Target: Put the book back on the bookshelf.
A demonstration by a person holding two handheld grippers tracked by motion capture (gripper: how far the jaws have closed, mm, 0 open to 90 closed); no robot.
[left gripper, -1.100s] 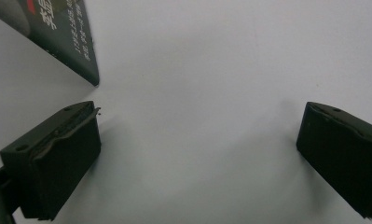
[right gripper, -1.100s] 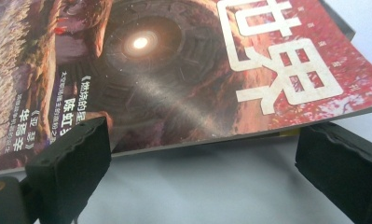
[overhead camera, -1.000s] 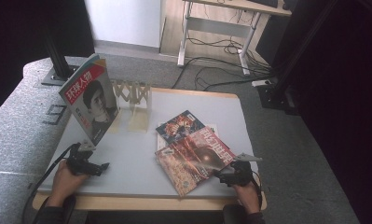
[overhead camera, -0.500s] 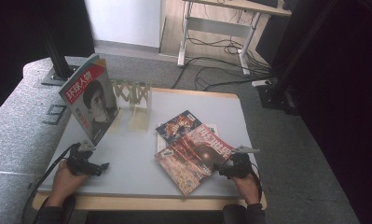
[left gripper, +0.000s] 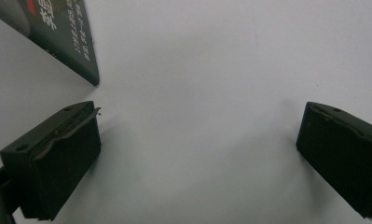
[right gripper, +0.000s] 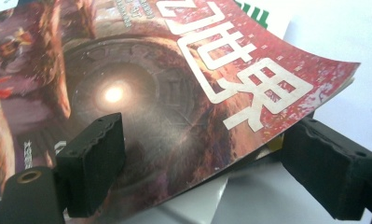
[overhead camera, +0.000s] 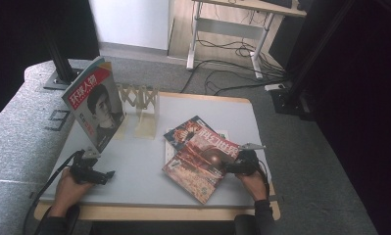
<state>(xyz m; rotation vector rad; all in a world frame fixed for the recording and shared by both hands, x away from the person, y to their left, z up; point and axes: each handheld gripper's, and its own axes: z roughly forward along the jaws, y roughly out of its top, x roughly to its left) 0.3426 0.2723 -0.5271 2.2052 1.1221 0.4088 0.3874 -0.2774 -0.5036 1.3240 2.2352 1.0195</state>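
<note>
While the right gripper [right gripper: 207,163] straddles the red magazine [right gripper: 174,93], its jaws have been closing — not yet clamped. Next: pinch that raised edge firmly. Left gripper [left gripper: 197,154] rests released on the worktop [overhead camera: 134,161].

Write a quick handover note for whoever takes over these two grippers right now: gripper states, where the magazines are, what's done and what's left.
Left gripper: open, jaws apart over the bare table, holding nothing.
Right gripper: jaws have just been closing around the edge of the red magazine, one above the cover and one below; not yet clamped.
Red magazine lies on top of the stack, over another magazine.
A third magazine already stands upright at the wooden rack.
Left, probably: grip the red magazine, lift it and stand it in the rack.
</note>
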